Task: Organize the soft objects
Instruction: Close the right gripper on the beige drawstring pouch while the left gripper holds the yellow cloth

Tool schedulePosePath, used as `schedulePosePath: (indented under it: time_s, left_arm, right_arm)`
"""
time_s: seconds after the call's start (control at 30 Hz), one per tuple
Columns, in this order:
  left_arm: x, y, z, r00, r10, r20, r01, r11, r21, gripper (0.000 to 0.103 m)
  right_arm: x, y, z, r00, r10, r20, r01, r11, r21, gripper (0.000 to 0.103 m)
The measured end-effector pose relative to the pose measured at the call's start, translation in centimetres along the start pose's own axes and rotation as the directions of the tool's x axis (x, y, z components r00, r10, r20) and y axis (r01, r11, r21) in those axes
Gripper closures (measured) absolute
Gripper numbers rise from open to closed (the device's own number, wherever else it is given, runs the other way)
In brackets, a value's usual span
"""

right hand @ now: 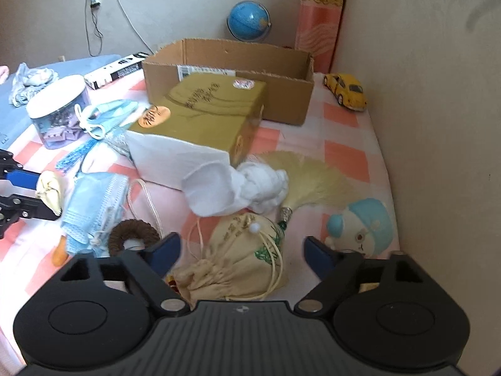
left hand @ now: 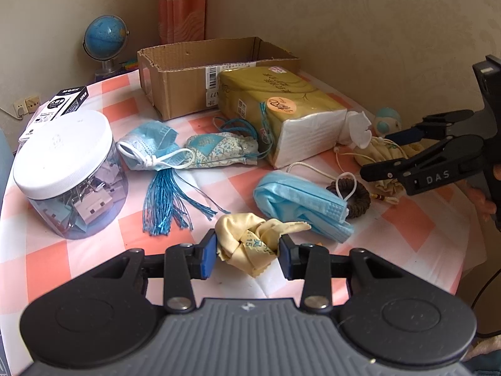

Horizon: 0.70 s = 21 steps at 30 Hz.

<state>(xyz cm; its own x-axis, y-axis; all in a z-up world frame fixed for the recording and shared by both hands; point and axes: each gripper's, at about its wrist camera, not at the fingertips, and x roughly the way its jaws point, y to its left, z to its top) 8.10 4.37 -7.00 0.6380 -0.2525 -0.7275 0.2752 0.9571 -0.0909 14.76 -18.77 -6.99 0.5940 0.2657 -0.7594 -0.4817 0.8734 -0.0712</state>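
Note:
My left gripper (left hand: 247, 252) is shut on a crumpled yellow cloth (left hand: 250, 241), low over the checked table; the cloth also shows in the right wrist view (right hand: 50, 191). My right gripper (right hand: 242, 252) is open, its jaws on either side of a cream drawstring pouch (right hand: 241, 257). Around them lie a blue face mask (left hand: 300, 205), a second mask (left hand: 150, 147), a blue patterned sachet with a tassel (left hand: 219, 148), a brown hair tie (left hand: 357, 195), a white knotted cloth (right hand: 238, 191) and an open tissue pack (left hand: 281, 109). An open cardboard box (left hand: 188, 72) stands at the back.
A clear jar with a white lid (left hand: 65, 169) stands at the left. A blue globe (left hand: 106, 39), a black-and-white carton (left hand: 59, 105), a yellow toy car (right hand: 346, 91) and a blue-capped figurine (right hand: 363, 228) sit near the walls. The wall is close on the right.

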Motion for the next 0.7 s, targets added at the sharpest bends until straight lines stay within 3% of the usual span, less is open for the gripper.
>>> schedulePosePath:
  time_s: [0.17,0.7]
  left_arm:
    - [0.0,0.0,0.1,1.000,-0.003,-0.007,0.003,1.000,0.009,0.065]
    - [-3.4,-0.5,0.5,1.000,-0.003,0.007,0.002,0.998,0.066,0.065]
  right_arm:
    - [-0.5,0.4,-0.5,1.000,-0.017,-0.012,0.017,1.000,0.009,0.041]
    - [-7.4,0.7,-0.8,0.996,-0.074,0.046,0.074,0.997,0.007,0.052]
